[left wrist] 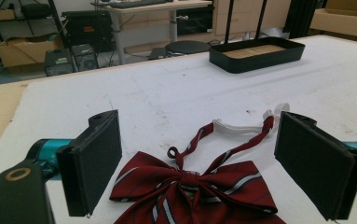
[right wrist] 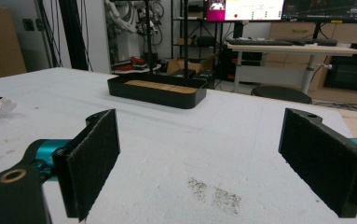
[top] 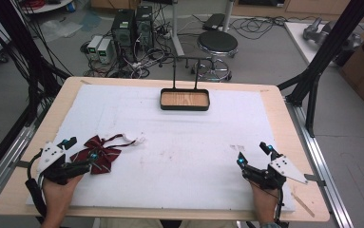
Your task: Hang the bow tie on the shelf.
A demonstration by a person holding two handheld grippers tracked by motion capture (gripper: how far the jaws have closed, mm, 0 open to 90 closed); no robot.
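Left gripper point(top: 81, 149) sits at the near left of the table, jaws spread wide, and the dark red bow tie point(top: 101, 152) lies flat on the white mat point(top: 179, 156) right between them. From the left gripper view the pads point(left wrist: 97, 161) stand either side of the bow tie point(left wrist: 195, 191) without pressing on it, the bow's knot just ahead of the camera, its red straps and white clasp point(left wrist: 241, 125) trailing away across the mat. Moving along to the middle, at the far edge sits the black tray point(top: 185, 99) with a wooden floor, well apart from the bow tie. Over on the right, the right gripper point(top: 253, 153) rests on the mat, jaws wide apart too, nothing but bare mat between its pads point(right wrist: 94, 158).
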